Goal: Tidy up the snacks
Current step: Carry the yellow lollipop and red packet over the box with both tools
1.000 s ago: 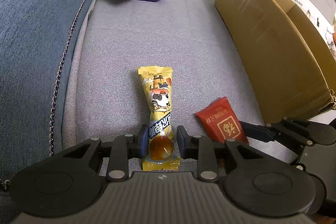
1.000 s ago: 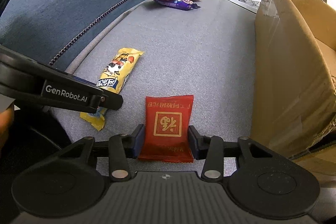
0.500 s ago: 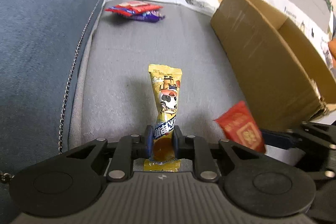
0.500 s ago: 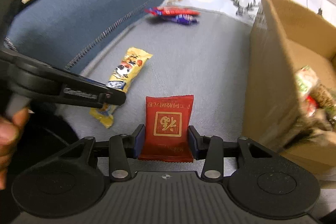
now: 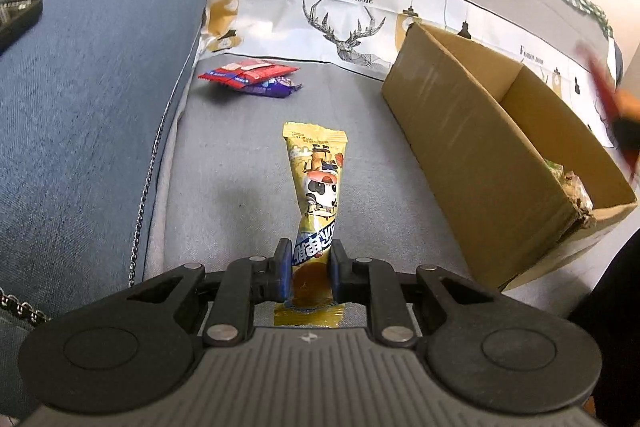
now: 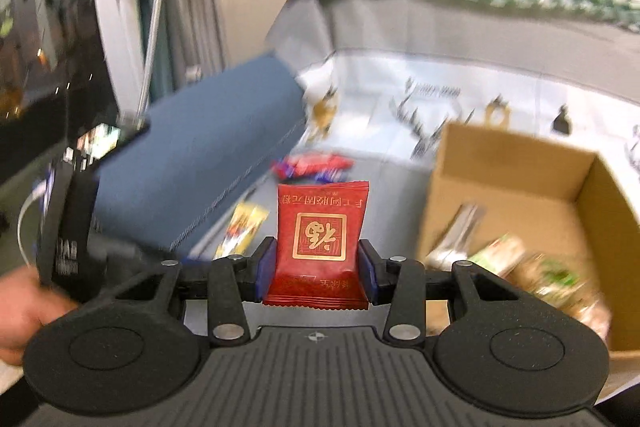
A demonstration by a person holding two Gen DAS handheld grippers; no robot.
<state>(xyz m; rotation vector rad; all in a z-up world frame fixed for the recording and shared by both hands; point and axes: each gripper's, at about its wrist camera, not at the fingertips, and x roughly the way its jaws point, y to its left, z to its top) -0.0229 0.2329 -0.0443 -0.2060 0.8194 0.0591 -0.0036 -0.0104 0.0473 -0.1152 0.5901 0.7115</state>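
The left gripper [image 5: 307, 269] pinched the yellow snack packet [image 5: 316, 187] near its lower end, left of the cardboard box [image 5: 472, 163]; its jaws had just closed narrow. The right gripper [image 6: 316, 273] clamped the red packet [image 6: 320, 239] left of the box.

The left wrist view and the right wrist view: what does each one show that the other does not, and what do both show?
Only the left wrist view shows the left gripper, its jaws shut on the yellow snack, and the readable deer print on the white cloth.

Only the right wrist view shows the right gripper, jaws shut on the red packet, clearly, and the snacks lying deep inside the cardboard box.

Both show the box, the blue cushion, the yellow snack, and the red and purple wrappers on the grey seat.
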